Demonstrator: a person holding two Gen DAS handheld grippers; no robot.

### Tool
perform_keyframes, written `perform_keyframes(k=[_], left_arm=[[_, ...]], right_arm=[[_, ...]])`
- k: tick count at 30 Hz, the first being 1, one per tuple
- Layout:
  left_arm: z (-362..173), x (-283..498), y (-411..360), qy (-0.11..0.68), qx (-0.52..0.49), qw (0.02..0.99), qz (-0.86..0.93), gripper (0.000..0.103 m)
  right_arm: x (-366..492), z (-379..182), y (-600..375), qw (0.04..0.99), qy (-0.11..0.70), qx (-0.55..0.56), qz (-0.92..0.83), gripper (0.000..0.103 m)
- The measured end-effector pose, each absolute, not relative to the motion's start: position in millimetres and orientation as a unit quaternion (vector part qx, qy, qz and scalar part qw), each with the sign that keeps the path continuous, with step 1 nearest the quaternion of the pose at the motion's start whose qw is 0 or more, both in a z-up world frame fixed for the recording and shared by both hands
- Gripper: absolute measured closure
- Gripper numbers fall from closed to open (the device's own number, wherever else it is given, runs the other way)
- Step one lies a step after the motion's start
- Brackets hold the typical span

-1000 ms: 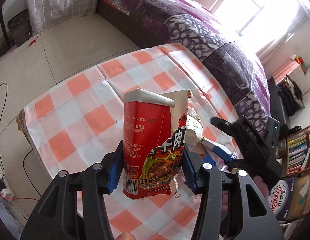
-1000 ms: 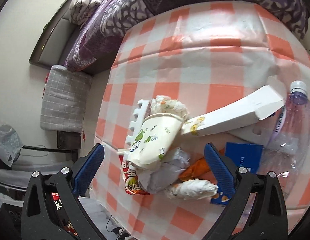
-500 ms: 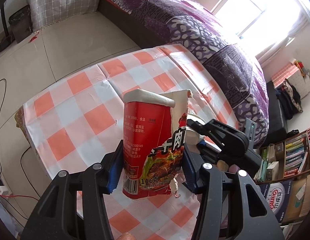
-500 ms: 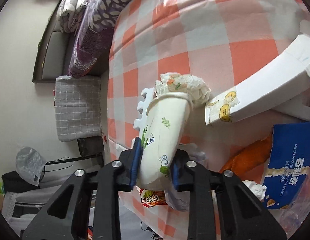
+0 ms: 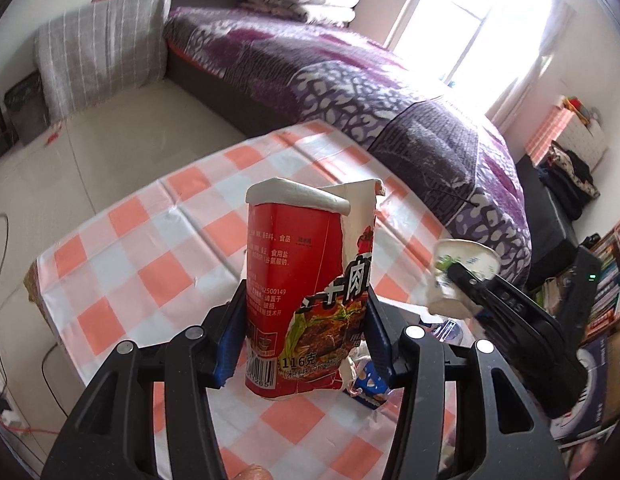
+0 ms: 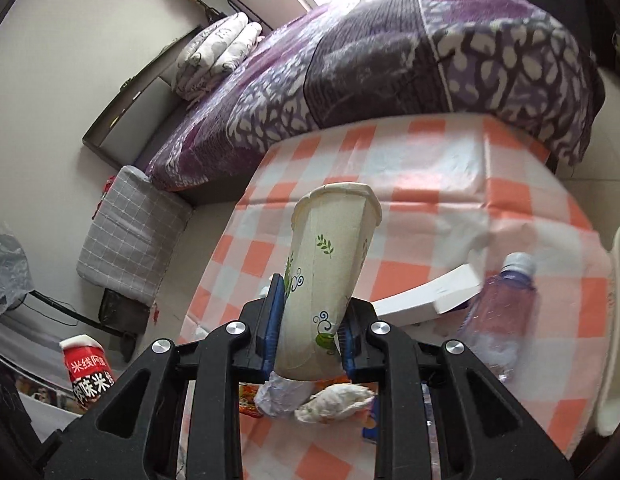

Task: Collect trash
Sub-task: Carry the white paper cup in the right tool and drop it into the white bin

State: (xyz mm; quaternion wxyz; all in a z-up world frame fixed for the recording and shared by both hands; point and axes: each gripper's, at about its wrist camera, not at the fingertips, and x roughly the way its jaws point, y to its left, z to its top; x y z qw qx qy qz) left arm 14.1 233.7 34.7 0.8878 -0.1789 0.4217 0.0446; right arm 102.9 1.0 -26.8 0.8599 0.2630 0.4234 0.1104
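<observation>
Trash is held in both grippers above a table point(image 5: 122, 256) covered with an orange-and-white checked cloth. The left gripper point(image 5: 302, 336) is partly open and clamped on a torn red noodle tub point(image 5: 306, 292), which stands upright between the blue pads; its white rim is squashed and one side is ripped open, and its inside cannot be seen from here. The right gripper point(image 6: 310, 328) is squeezed almost fully closed on a white paper cup point(image 6: 321, 280) printed with green leaves, crushing its lower part; the cup points rim-up and away from the camera, so what is in it cannot be told.

The right wrist view shows what remains on the cloth: a clear plastic bottle point(image 6: 497, 320) lying on its side, a long white carton point(image 6: 425, 296) just beside it, and crumpled tissue point(image 6: 333, 400) with bits of orange and blue wrapping below the cup. The red tub appears again at the lower left edge of this view, lifted clear of the table.

The left wrist view hides most of that pile behind the tub, showing only a scrap of blue packaging point(image 5: 369, 380) under it. It does show the right gripper from the side, at the right, with the squashed cup raised off the cloth, and a bookshelf point(image 5: 605, 276) beyond. A bed with a purple cover point(image 5: 349, 84) stands behind the table in both views
</observation>
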Motion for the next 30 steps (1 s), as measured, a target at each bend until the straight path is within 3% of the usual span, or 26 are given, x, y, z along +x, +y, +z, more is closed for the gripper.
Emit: perform_keyframes(k=[7,17,26,28,30], left_arm=[[40.9,10.9,188.1,0.369,-0.116,0.921,0.046,0.051],[29.5,18.8,130.4,0.374,-0.108,0.921,0.009,0.051],[19.2,19.9,58.9,0.38,-0.073,0.921,-0.052,0.051],[15.2,16.8,40.3,0.383,-0.058,0.919,-0.075,0.051],[10.8,12.7,23.1,0.385,-0.04,0.917,-0.093,0.051]], right_arm=[[63.2,-2.0,-66.0,0.902,0.37,0.22,0.024,0.079],[18.7,4.1,-154.7,0.921,0.331,0.179,-0.098,0.079],[-10.0,-13.4,-238.6,0.885,0.365,0.215,-0.194,0.078],[-15.0,-18.5,-254.3,0.871,0.379,0.231,-0.21,0.074],[-21.4,-20.2,-267.5,0.86,0.382,0.252,-0.226,0.038]])
